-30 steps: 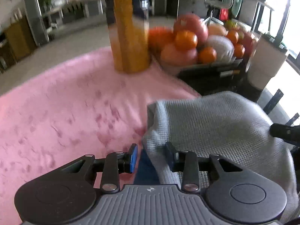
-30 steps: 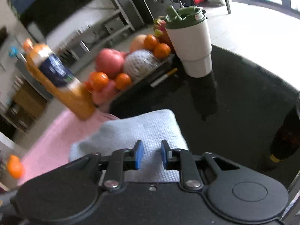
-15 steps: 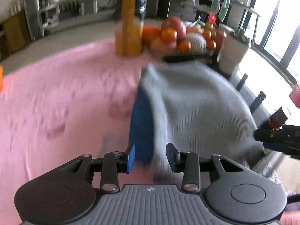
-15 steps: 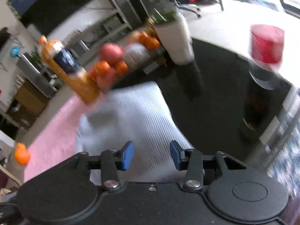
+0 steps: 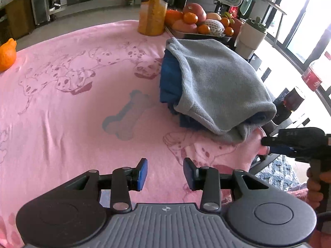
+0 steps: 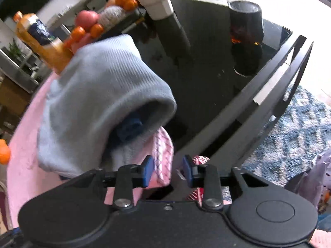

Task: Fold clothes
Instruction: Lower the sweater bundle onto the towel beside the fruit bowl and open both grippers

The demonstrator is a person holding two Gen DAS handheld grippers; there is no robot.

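Both the left hand-held gripper (image 5: 165,172) and right hand-held gripper (image 6: 168,170) hang spread, gripping nothing. Ahead right of the left one lies the folded grey garment (image 5: 215,82) over blue cloth (image 5: 170,78); best square its loose edges gently.

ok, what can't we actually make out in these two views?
- Blue garment: mostly covered by the folded grey garment, both views.
- Juice bottle top: cut by the left-wrist frame edge.
- Right-wrist view: motion blur smears the fruit tray.
- Right tool: tip only, left-wrist view.

Black left tool (image 5: 165,170) with blue pads (image 5: 142,170), silver screws, ribbed grey housing.
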